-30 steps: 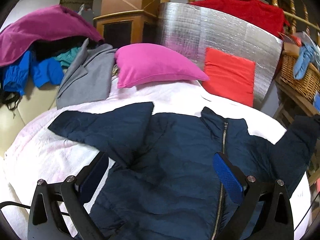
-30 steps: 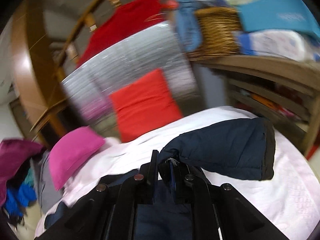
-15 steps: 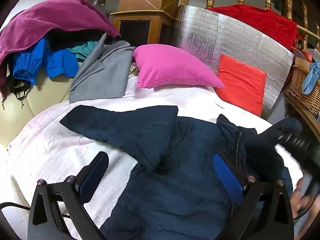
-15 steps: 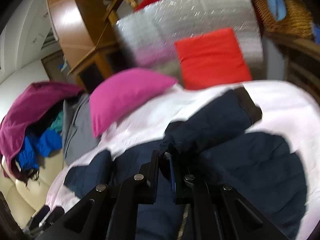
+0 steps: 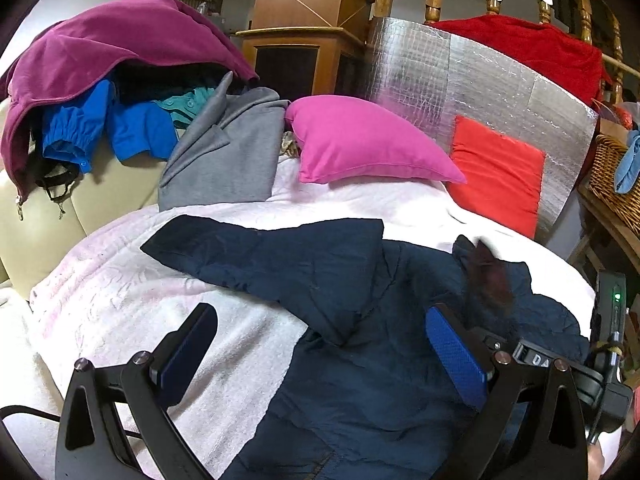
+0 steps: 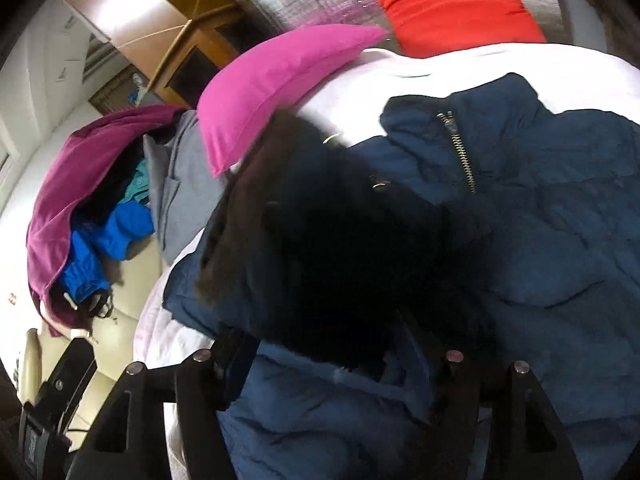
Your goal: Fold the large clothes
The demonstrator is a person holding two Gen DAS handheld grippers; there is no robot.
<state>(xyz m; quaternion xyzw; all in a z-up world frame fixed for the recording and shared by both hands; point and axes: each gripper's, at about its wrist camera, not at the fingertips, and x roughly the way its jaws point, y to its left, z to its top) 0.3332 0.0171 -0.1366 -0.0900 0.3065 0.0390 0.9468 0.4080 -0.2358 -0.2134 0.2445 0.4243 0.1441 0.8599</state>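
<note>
A navy puffer jacket [image 5: 360, 312] lies zip-up on a pale pink blanket [image 5: 120, 296]. Its left sleeve [image 5: 260, 252] is folded across the chest. My left gripper [image 5: 320, 356] is open and empty, low over the jacket's left side. In the right wrist view the jacket [image 6: 540, 220] fills the frame and its right sleeve [image 6: 328, 248] drapes, blurred, over the body right in front of my right gripper [image 6: 332, 356]. The right jaws stand apart with the sleeve lying loose between them. The right gripper's body shows at the left wrist view's right edge [image 5: 608, 340].
A pink pillow [image 5: 360, 140], a red cushion [image 5: 500, 168] and a silver foil board [image 5: 460, 80] stand at the bed's head. A clothes pile [image 5: 120, 92] with a grey garment [image 5: 232, 152] lies at the left. A wicker basket [image 5: 616, 176] sits on a shelf to the right.
My right gripper carried the right sleeve leftward over the jacket's body and has opened, the sleeve dropping on the chest. The left gripper stayed open, shifting slightly left.
</note>
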